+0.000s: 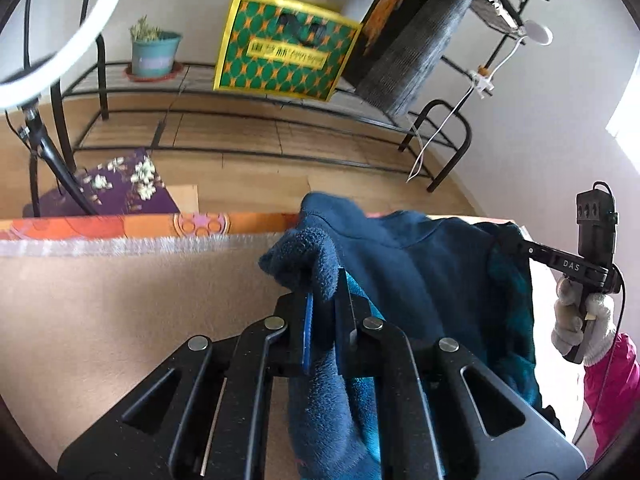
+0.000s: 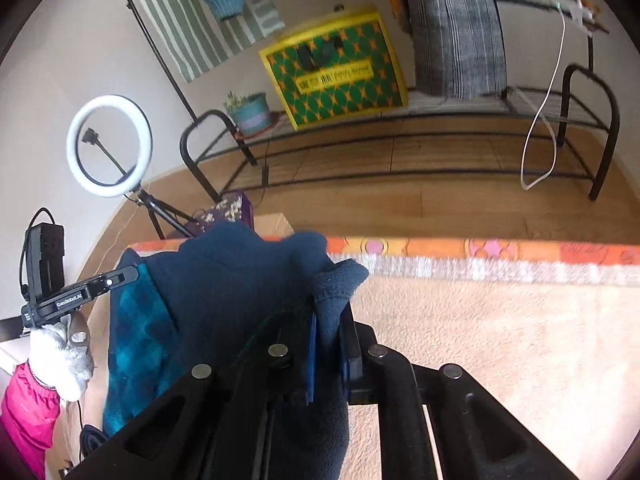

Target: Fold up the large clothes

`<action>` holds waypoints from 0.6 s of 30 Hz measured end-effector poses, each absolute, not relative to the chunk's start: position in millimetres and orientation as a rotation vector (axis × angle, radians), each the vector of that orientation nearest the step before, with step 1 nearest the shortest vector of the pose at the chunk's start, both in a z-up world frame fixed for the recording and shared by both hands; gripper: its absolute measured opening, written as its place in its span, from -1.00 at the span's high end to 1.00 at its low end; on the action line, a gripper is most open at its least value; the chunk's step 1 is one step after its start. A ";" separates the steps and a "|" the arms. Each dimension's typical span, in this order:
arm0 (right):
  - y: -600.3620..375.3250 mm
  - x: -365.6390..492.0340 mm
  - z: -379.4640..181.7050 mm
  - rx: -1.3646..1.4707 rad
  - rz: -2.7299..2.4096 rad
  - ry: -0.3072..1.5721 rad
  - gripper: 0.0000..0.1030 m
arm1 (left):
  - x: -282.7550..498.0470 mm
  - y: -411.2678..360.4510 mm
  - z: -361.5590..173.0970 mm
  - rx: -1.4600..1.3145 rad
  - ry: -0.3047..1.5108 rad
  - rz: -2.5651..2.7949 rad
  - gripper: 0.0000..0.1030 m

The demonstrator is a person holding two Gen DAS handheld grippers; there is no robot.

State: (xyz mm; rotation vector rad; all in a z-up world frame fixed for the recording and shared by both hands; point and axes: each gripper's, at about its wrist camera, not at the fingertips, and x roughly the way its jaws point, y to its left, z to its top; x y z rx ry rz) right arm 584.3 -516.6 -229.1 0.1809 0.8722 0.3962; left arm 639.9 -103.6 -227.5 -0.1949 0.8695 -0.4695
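Blue fleece garment [image 1: 420, 264] hangs between our grippers above the beige blanket [image 1: 120, 320]. Our left gripper [image 1: 324, 292] pinches one corner. Our right gripper [image 2: 328, 320] clamps the other.

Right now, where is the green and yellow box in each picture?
Left wrist view: the green and yellow box sits top centre, on the black metal rack, right of the potted plant.
Right wrist view: the green and yellow box sits top centre, right of the potted plant.
Shared landmark: the ring light, far left in both.
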 end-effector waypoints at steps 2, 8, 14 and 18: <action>-518.0 575.6 -214.2 0.184 0.399 0.849 0.88 | 629.3 -104.4 -211.2 -0.183 0.844 -0.483 0.88; -506.1 539.5 -169.7 0.153 0.419 0.793 0.88 | 586.9 -108.1 -165.0 -0.145 0.776 -0.505 0.89; -503.0 481.4 -122.8 0.118 0.449 0.764 0.88 | 529.0 -113.4 -127.3 -0.120 0.730 -0.545 0.89; -495.4 429.9 -105.3 0.077 0.486 0.777 0.88 | 483.9 -112.8 -118.0 -0.102 0.723 -0.571 0.89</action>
